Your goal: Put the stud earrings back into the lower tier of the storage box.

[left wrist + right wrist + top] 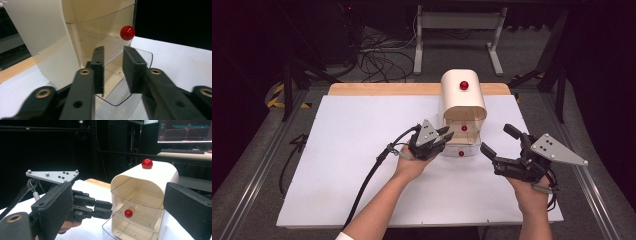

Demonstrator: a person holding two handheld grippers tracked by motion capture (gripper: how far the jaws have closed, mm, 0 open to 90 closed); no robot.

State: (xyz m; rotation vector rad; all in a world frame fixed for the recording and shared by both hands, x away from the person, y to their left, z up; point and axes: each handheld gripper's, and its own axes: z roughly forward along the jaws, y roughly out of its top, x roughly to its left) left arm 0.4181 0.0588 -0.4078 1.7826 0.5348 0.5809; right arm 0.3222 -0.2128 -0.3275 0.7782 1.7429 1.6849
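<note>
With the left gripper (443, 137), jaws slightly parted and empty, at the pulled-out clear bottom drawer (460, 150) of the cream cabinet (463, 100) mid-table, and the right gripper (499, 144) wide open beside it, a careless nudge could shove the light cabinet.

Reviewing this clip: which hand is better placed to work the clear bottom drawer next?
Left, probably. The left gripper sits right at the pulled-out bottom drawer, jaws slightly apart. The right gripper hangs wide open beside the drawer unit, holding nothing.
</note>
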